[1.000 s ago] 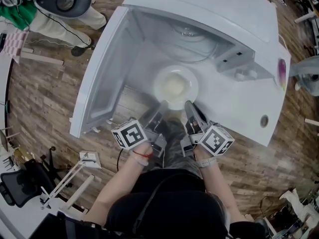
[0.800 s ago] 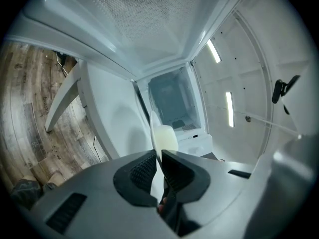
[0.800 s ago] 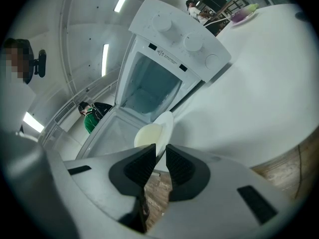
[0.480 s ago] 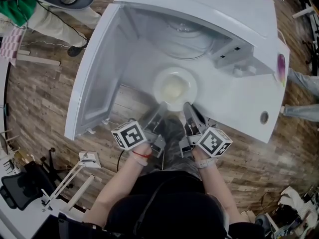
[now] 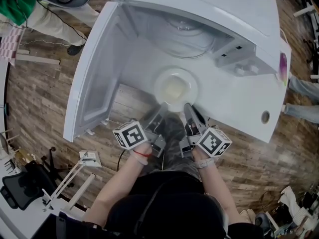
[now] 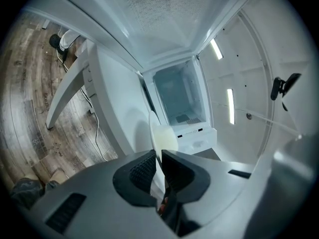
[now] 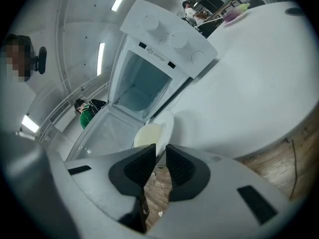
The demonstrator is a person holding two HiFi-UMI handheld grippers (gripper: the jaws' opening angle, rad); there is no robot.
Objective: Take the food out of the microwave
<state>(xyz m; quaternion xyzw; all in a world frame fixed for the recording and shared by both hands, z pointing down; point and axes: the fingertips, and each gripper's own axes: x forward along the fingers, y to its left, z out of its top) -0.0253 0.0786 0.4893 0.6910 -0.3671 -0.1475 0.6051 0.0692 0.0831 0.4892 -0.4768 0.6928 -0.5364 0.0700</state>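
A white plate (image 5: 175, 88) with pale yellow food sits in front of the open white microwave (image 5: 199, 14), over the white table (image 5: 239, 103). My left gripper (image 5: 162, 107) is shut on the plate's near rim from the left. My right gripper (image 5: 188, 107) is shut on the same rim from the right. In the left gripper view the plate (image 6: 162, 136) stands edge-on between the jaws of the left gripper (image 6: 158, 161). The right gripper view shows the plate (image 7: 154, 131) running in between the ribbed pads of the right gripper (image 7: 160, 153), with the microwave (image 7: 159, 44) behind it.
The microwave door (image 5: 99, 68) hangs open to the left. A purple item (image 5: 282, 66) lies at the table's right edge, near a round hole (image 5: 265, 117). A person's legs (image 5: 50, 14) stand on the wooden floor at top left. A white stand (image 5: 75, 176) is at lower left.
Both grippers and the plate have sunk a little in front of the microwave. Both grips are unchanged.
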